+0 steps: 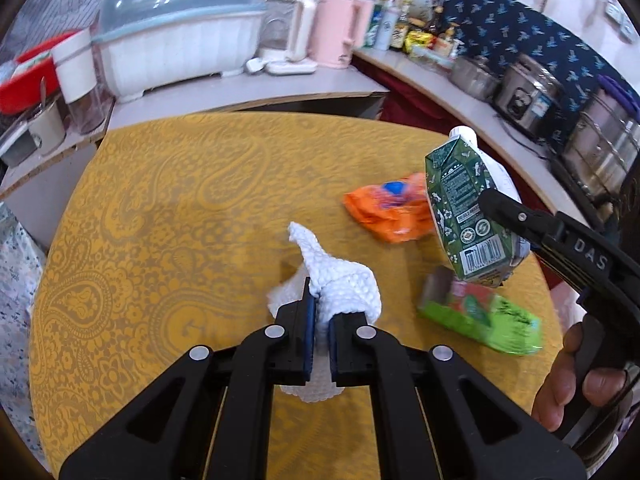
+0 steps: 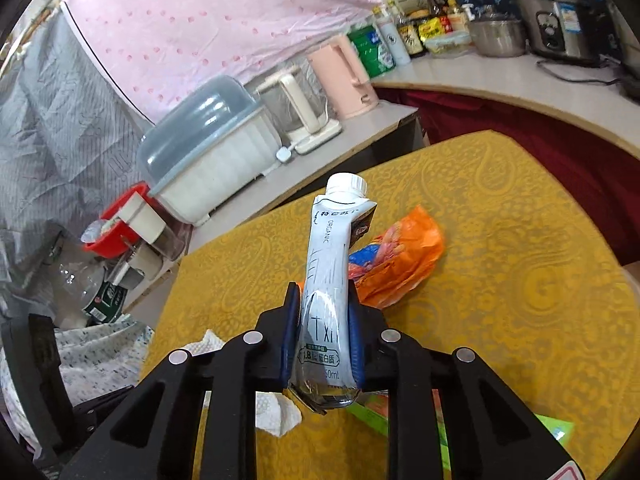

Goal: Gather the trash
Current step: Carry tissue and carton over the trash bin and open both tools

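My left gripper [image 1: 318,300] is shut on a crumpled white paper towel [image 1: 344,284], which hangs just above the yellow patterned table [image 1: 180,200]. My right gripper [image 2: 324,312] is shut on a squashed milk carton [image 2: 324,264] with a white cap, lifted off the table and tilted. In the left wrist view the same carton [image 1: 460,200] shows its green side at the right. An orange wrapper [image 1: 388,208] lies on the table behind the carton. A green snack packet [image 1: 480,316] lies below the carton near the table's right edge.
A low counter behind the table carries a covered dish rack [image 1: 172,32], a white kettle [image 1: 292,28] and a pink kettle [image 1: 336,32]. The curved shelf at the right holds bottles, a rice cooker [image 1: 528,96] and steel pots [image 1: 604,140]. A person's hand [image 1: 568,384] grips the right handle.
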### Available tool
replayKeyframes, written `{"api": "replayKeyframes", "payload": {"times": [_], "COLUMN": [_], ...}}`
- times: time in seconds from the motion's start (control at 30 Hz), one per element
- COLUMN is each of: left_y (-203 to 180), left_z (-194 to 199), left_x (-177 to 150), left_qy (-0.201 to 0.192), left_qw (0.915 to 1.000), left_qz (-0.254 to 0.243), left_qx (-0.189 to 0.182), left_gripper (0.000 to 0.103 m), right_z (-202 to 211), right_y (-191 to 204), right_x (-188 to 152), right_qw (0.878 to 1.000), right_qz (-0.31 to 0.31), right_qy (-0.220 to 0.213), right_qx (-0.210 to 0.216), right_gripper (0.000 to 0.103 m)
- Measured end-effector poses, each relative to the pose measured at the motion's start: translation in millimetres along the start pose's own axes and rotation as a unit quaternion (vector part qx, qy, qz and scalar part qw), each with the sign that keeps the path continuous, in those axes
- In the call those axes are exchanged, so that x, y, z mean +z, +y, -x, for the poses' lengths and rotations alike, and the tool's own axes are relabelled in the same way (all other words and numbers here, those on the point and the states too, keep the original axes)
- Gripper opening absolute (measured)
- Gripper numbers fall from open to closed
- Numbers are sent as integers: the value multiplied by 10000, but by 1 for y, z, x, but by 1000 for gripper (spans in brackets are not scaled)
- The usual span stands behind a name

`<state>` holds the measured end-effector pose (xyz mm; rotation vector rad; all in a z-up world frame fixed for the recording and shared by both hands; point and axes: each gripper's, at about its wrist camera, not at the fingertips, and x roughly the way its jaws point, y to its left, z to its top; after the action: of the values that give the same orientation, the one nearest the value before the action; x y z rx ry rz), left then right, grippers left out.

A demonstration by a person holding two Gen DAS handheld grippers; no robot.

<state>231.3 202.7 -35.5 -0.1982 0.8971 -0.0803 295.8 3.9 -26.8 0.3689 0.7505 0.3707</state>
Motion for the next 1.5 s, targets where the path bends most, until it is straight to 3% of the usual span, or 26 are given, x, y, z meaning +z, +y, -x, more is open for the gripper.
{"api": "replayKeyframes", "payload": {"times": [0.37,0.87,1.23,1.5], "left_y": [-99,-273,-377,-415], "left_z": [51,65,44,26], "left_x": [-10,-29,-56,-68], "left_qy": [-187,-213,-15,129], "left_qw": [9970,9823,9674,9617], "left_qz": [-536,-1441,-2058,-2262], "left_qx": [-517,-1177,-1477,-1544], "left_gripper": [5,5,5,5], "right_z": [128,275,326,328], "right_y": [-49,-188,-262,-291], "right_x": [-3,-46,-79,-89], "right_qw": [9964,9771,9614,9576], "right_qz": [-130,-954,-1335,-1522], "right_qy": [-746,-1410,-1510,-1483], "right_qx": [-386,-1279,-1873,-1947], "right_gripper": [21,21,21,21]}}
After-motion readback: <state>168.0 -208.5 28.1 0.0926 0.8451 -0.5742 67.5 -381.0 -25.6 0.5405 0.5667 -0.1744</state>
